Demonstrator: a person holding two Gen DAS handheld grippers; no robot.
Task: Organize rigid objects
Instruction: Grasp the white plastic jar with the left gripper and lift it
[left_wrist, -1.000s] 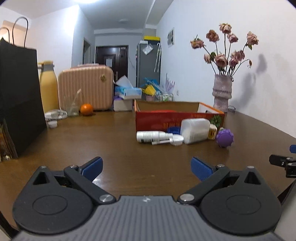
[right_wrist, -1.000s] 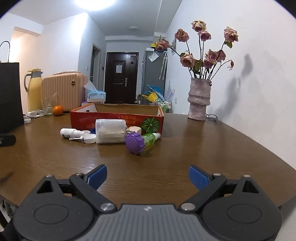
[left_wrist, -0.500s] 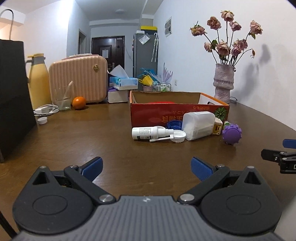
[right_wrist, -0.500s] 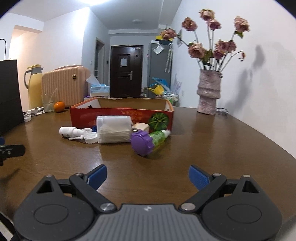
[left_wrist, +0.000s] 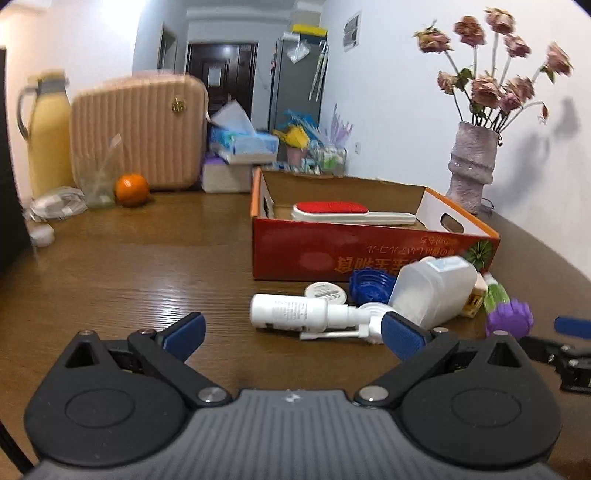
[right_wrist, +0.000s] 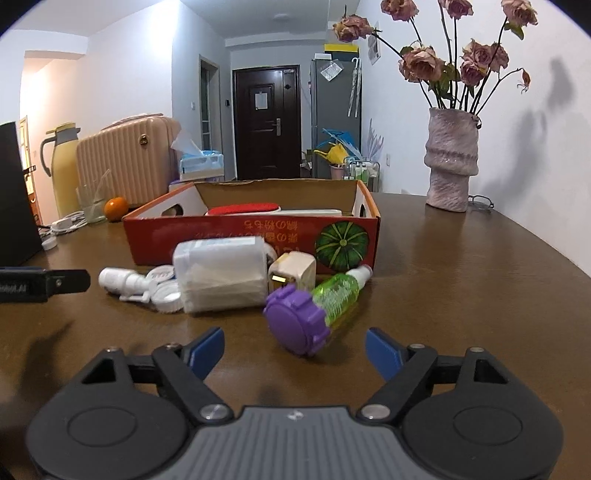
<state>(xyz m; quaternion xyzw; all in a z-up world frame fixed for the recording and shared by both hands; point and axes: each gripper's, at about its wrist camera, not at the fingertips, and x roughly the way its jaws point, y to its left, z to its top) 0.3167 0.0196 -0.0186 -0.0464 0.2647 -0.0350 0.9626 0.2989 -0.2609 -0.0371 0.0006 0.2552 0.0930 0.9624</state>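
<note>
Both hand-held grippers came forward across the counter (right_wrist: 461, 266) toward the cluster of loose things in front of the red box (left_wrist: 369, 251). In the left wrist view the white spray bottle (left_wrist: 291, 311) went from small and distant to lying just beyond the left hand-held gripper (left_wrist: 291, 330), and the box interior, with the red-topped brush (left_wrist: 334, 207) inside, became visible. In the right wrist view the purple-capped green bottle (right_wrist: 314, 310) drew near, ending just ahead of the right hand-held gripper (right_wrist: 294, 350), whose jaws were closing from their wider spread with nothing between them. The left hand-held gripper's tip pushed further into the right view's left edge.
</note>
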